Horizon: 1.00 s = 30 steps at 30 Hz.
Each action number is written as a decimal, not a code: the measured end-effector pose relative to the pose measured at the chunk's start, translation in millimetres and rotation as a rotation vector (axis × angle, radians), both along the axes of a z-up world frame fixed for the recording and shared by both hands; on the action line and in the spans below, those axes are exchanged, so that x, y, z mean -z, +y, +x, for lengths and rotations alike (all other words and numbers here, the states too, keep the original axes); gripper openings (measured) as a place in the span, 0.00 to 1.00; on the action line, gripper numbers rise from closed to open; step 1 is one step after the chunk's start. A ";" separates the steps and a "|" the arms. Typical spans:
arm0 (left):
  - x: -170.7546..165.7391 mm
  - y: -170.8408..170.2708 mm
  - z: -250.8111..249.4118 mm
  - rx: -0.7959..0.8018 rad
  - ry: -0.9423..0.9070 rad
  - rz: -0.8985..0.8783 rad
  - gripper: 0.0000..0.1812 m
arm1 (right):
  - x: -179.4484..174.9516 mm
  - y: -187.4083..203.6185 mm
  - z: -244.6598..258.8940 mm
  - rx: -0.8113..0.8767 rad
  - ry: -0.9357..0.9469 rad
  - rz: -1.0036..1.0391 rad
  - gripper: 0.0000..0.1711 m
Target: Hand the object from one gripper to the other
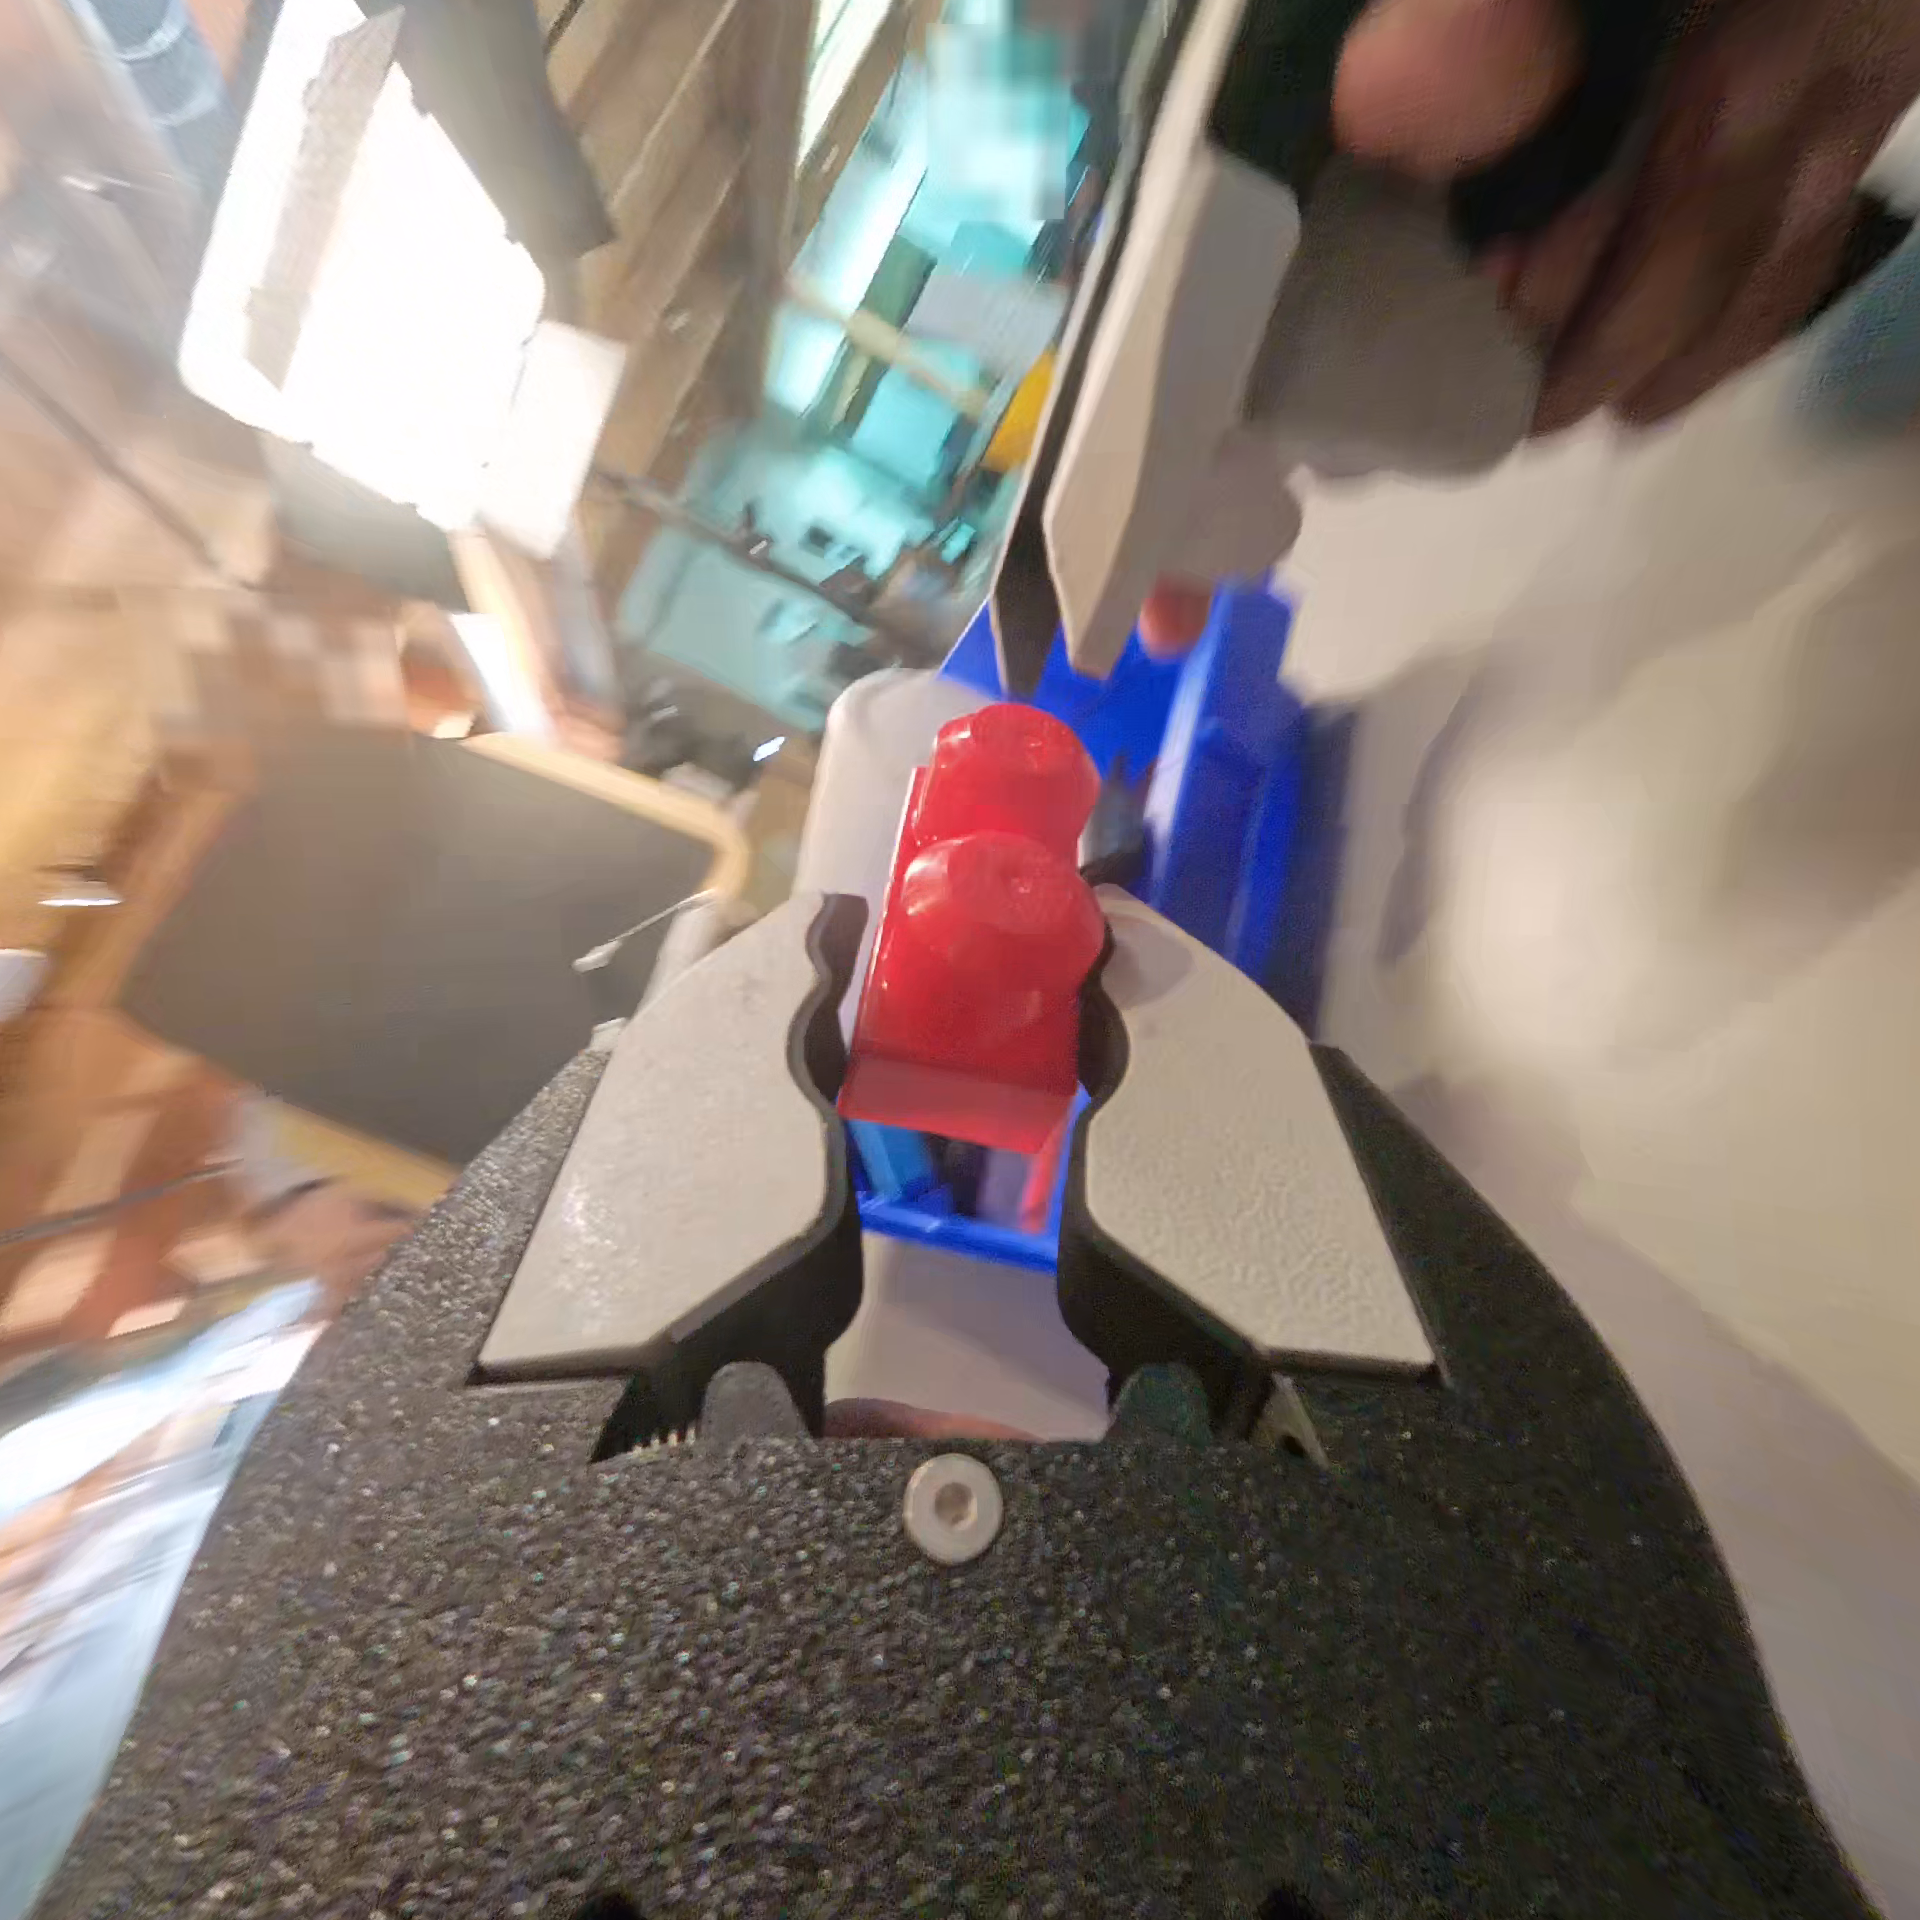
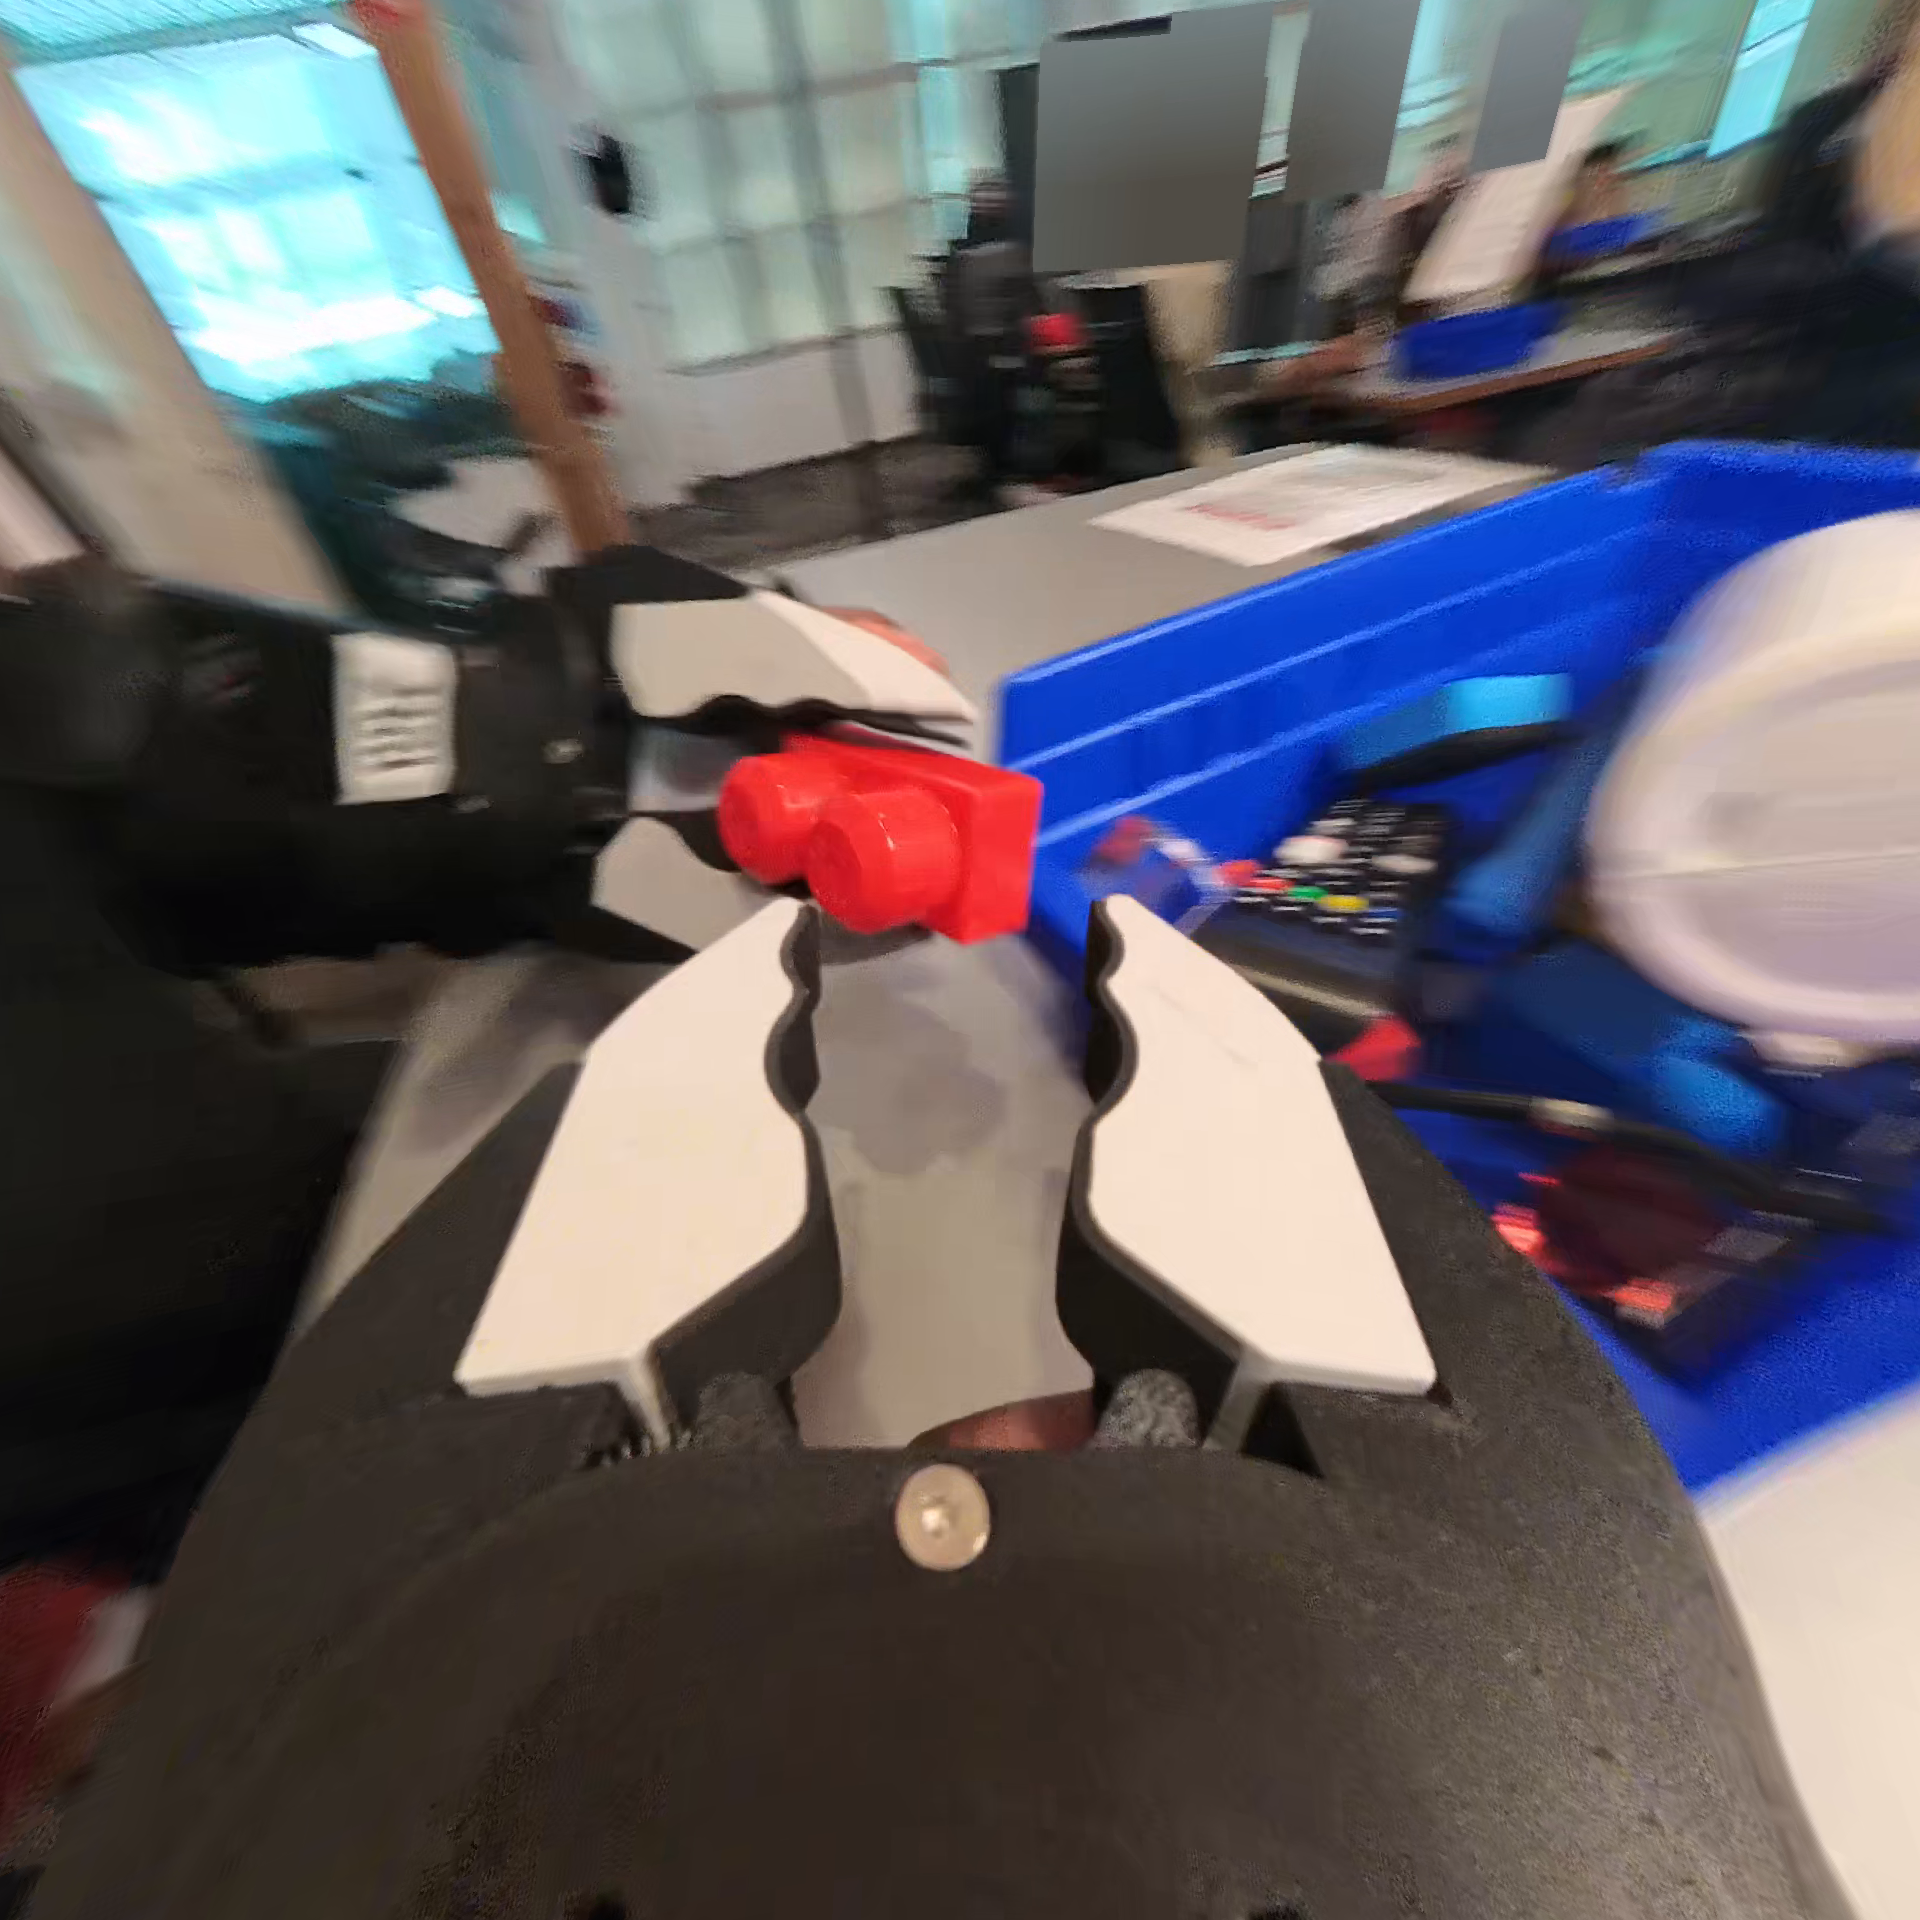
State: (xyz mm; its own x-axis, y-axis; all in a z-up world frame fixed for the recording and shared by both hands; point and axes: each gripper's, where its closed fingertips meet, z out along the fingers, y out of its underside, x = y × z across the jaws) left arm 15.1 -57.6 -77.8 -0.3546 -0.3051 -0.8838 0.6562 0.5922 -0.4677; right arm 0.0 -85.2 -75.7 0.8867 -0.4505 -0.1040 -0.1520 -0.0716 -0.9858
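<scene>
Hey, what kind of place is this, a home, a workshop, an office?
Probably a shared lab or office workspace: a grey worktable carrying a blue plastic parts bin of small items, people at more tables behind, and large windows along the wall.

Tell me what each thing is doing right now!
Left hand-held gripper: shut on the red block.
Red block: held in the air, two round studs facing the right wrist camera.
Right hand-held gripper: open, empty, just below the red block, not touching it.
Blue bin: resting on the table, filled with small items.
</scene>
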 end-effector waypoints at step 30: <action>27.1 -5.8 -19.1 0.240 0.761 -0.086 0.39 | 4.3 12.2 -2.8 0.211 -0.741 -0.500 0.42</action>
